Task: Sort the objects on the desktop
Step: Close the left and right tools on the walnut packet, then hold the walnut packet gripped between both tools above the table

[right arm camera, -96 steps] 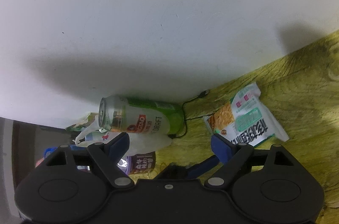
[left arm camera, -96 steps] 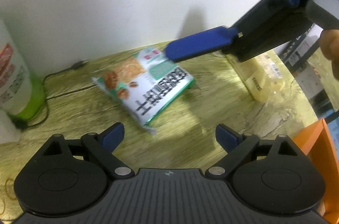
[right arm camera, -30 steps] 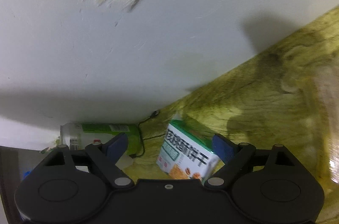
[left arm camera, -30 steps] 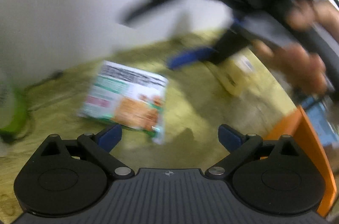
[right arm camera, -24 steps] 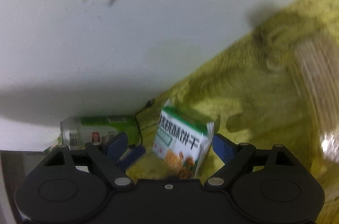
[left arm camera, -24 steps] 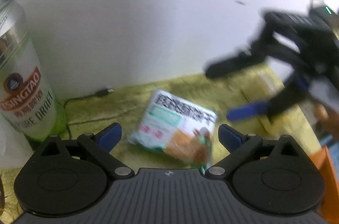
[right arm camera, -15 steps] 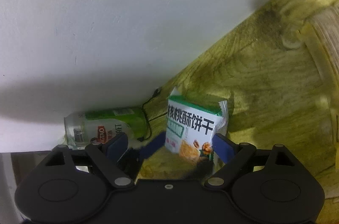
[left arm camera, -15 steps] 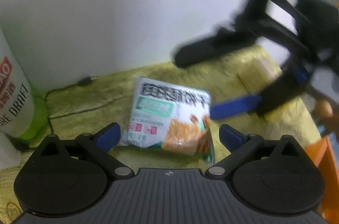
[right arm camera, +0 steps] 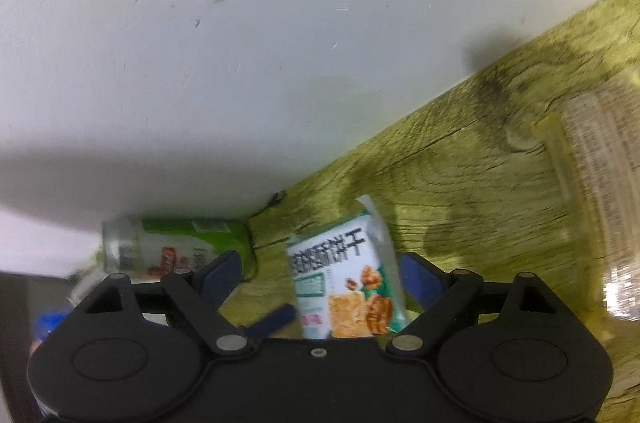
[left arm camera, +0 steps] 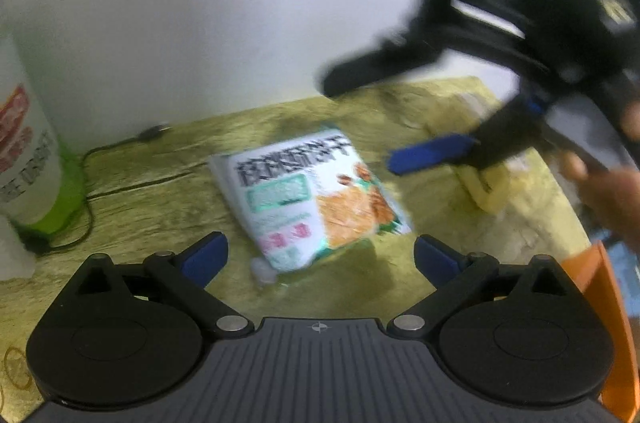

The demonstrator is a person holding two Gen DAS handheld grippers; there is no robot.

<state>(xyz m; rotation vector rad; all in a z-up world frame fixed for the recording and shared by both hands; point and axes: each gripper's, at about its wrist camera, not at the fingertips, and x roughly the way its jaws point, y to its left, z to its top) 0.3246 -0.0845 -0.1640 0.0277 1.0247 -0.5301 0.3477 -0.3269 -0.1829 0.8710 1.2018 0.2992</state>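
Observation:
A white and green biscuit packet (left arm camera: 308, 199) lies flat on the yellow-green wooden tabletop (left arm camera: 168, 207), just ahead of my left gripper (left arm camera: 320, 257), which is open and holds nothing. My right gripper (left arm camera: 360, 122) hovers above and to the right of the packet, blurred, its black finger and blue-padded finger spread apart. In the right wrist view the packet (right arm camera: 344, 287) shows low between the fingers of the open right gripper (right arm camera: 320, 273), with no pad pressing on it. One blue finger (right arm camera: 276, 319) of the left gripper pokes in below.
A green and white beer can (left arm camera: 24, 163) stands at the left by the white wall, with a black cable (left arm camera: 120, 147) beside it. A yellowish clear bottle (left arm camera: 484, 183) lies at the right. An orange bin (left arm camera: 608, 303) sits at the right edge.
The packet has turned on the table and now lies closer to my left gripper. The right gripper has swung about above it. Both grippers stay open.

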